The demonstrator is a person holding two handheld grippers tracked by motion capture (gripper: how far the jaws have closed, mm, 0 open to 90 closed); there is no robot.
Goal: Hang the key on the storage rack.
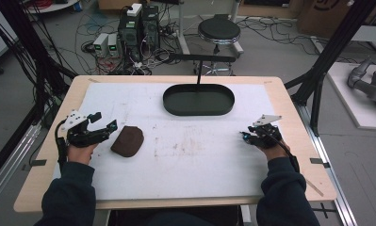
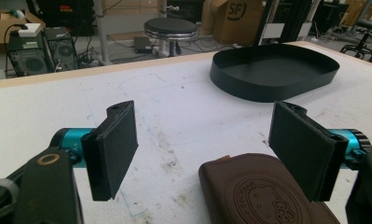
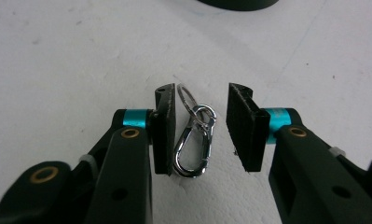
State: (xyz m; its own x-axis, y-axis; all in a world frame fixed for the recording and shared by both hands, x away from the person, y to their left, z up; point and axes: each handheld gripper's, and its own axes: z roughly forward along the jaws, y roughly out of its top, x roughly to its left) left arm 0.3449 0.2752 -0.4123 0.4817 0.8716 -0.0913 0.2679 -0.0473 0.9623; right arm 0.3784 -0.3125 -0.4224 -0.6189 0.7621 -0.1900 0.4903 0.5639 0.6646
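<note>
Pouch [image 2: 263, 196] brown, embossed bear (lettering unreadable), left hand-held gripper [image 2: 211, 154] open, right hand-held gripper [image 3: 197, 128] open around carabiner [image 3: 193, 144].

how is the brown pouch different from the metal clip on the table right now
The brown pouch is dark, matte and soft-looking, with a stamped emblem; the metal clip is shiny silver wire with a ring attached. The pouch is far bigger than the clip. The pouch lies by the left gripper, partly between its wide-open jaws; the clip lies between the right gripper's narrower jaws. Both rest flat on the white mat, ungripped.

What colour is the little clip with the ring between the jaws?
Shiny silver: the metal snap clip shows best in the right gripper view.
</note>
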